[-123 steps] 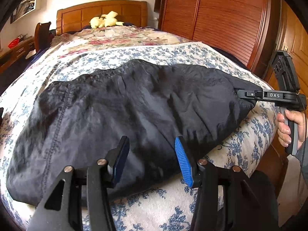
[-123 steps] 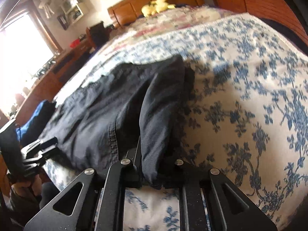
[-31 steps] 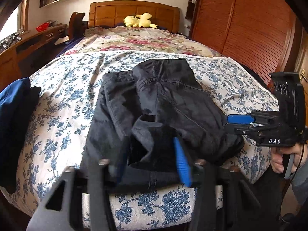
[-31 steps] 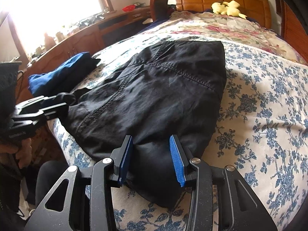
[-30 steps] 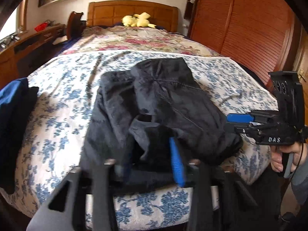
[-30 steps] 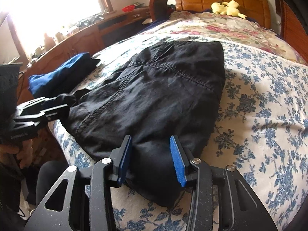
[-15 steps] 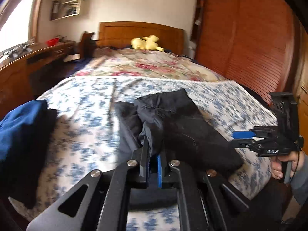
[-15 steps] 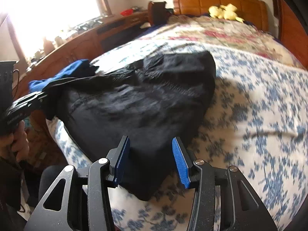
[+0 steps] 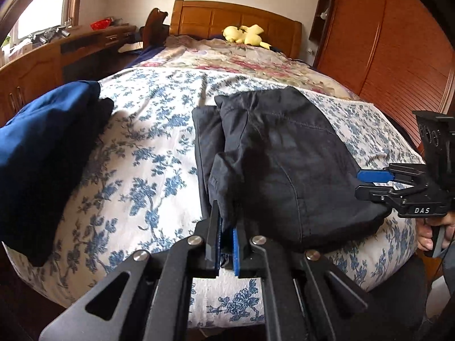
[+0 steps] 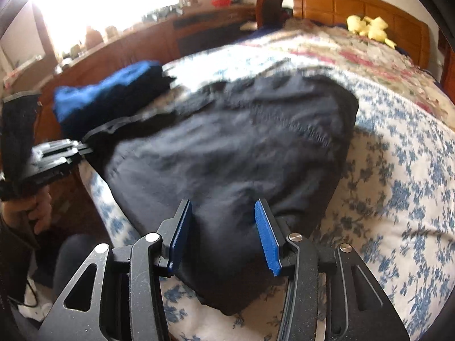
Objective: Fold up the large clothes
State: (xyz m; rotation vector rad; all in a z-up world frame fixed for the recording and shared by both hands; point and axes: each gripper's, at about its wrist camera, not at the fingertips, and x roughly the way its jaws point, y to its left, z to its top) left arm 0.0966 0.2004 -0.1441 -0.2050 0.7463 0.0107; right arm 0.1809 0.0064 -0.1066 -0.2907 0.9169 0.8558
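On floral bedspread (image 9: 148,153): black garment (image 9: 284,156) | left gripper (image 9: 226,244) jaws clamp its edge | right gripper (image 10: 224,236) jaws apart

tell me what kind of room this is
A bedroom, most likely: a bed with a wooden headboard, a yellow plush toy by the pillows, and a large wooden wardrobe alongside.

Left tool (image 9: 226,244) clamped tight on dark cloth, right tool (image 10: 224,236) with jaws parted, both angled downward.
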